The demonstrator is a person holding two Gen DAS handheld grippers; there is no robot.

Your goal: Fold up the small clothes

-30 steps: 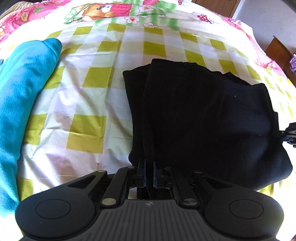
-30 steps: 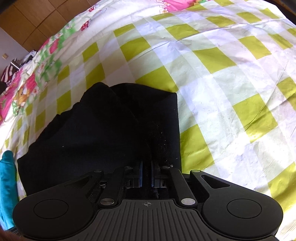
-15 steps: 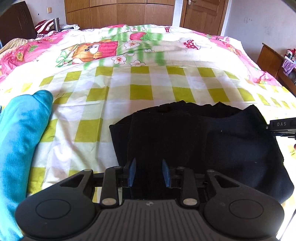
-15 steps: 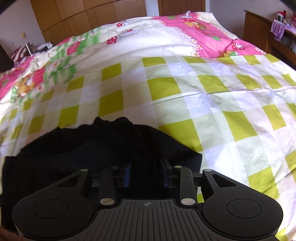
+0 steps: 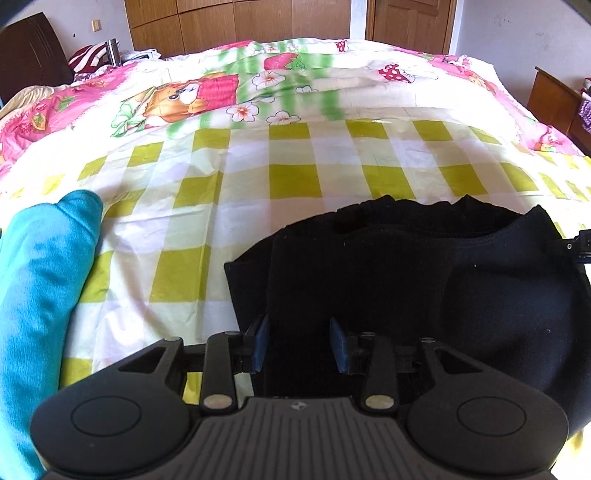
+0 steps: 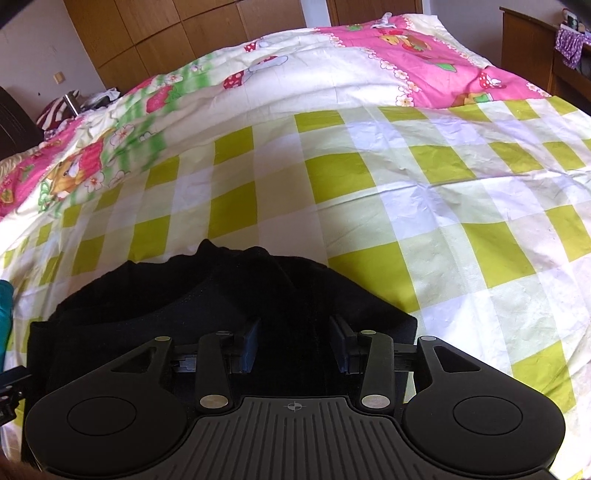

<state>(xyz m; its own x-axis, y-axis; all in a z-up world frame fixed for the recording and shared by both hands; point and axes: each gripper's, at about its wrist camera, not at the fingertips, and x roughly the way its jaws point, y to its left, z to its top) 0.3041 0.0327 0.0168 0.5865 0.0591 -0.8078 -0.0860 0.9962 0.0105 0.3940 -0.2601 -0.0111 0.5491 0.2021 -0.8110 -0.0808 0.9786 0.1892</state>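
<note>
While your left gripper (image 5: 298,343) sits low over the near edge of the black garment (image 5: 406,288), its jaws stand wide apart with the dark cloth lying between the blue pads and nothing pinched. Your right gripper (image 6: 294,341) is the same: spread wide, holding nothing, with the garment's near edge passing under and between its fingers.

The garment lies folded into a thick bundle on the green-checked sheet (image 5: 291,181), directly ahead of both grippers. From the left wrist camera you see its left side as stacked vertical layers just ahead of the fingers, and its bulk spreading away to the right. From the right wrist camera you see the opposite end: its right corner (image 6: 402,325) stops just beyond the right finger, and bare sheet runs on to the right.

Only the left view shows the turquoise cloth (image 5: 40,288) clearly, a long roll lying well to the left of the gripper and apart from the garment; the right view catches just a sliver of it at the far left edge. Each camera catches a bit of the other gripper at the frame edge. Beyond the checked sheet, both views show the pink cartoon bedding (image 6: 406,55) and wooden wardrobe doors (image 5: 240,22).
</note>
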